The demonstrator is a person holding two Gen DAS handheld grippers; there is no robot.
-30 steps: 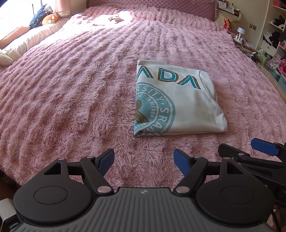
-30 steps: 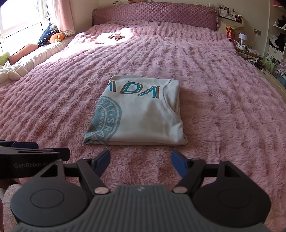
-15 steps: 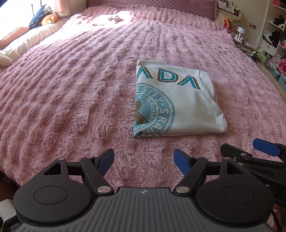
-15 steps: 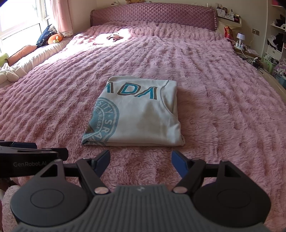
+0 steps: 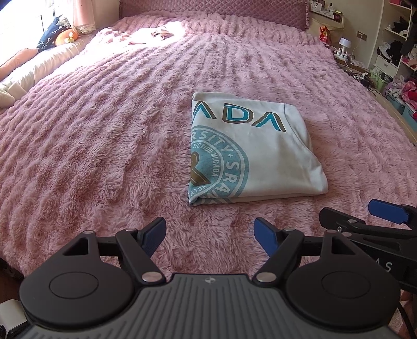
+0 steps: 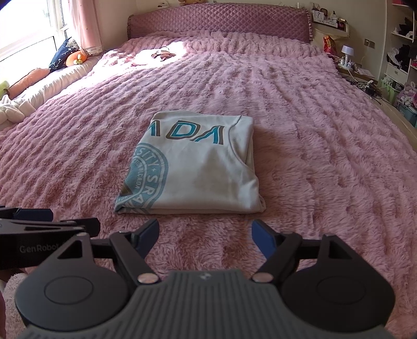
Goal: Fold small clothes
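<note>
Along the far left edge of the bed, by the window, lie a navy cushion (image 6: 60, 53) and an orange plush toy (image 6: 75, 59), with a cream quilt (image 6: 49, 84) running down the side below them. The pink shaggy bedspread (image 6: 299, 109) covers the whole mattress up to the quilted mauve headboard (image 6: 219, 19), and a small crumpled item (image 6: 163, 54) sits in a sunlit patch near the headboard; it is too small to identify. The left gripper (image 5: 209, 234) hovers low over the near edge of the bedspread, its blue-padded fingers spread wide with nothing between them. In the middle of the bed, well ahead of both grippers and touched by neither, rests the folded white T-shirt (image 6: 198, 172), a neat rectangle lying flat, its teal round emblem at its left edge and the teal letters "ADA" across its far side. The right gripper (image 6: 204, 237) is held just beside the left one, likewise over the near edge, its jaws also wide apart and empty. Past the bed's right side stand a small white lamp (image 6: 346, 50) on a low shelf and open shelves (image 6: 401, 47) crowded with clothes.
</note>
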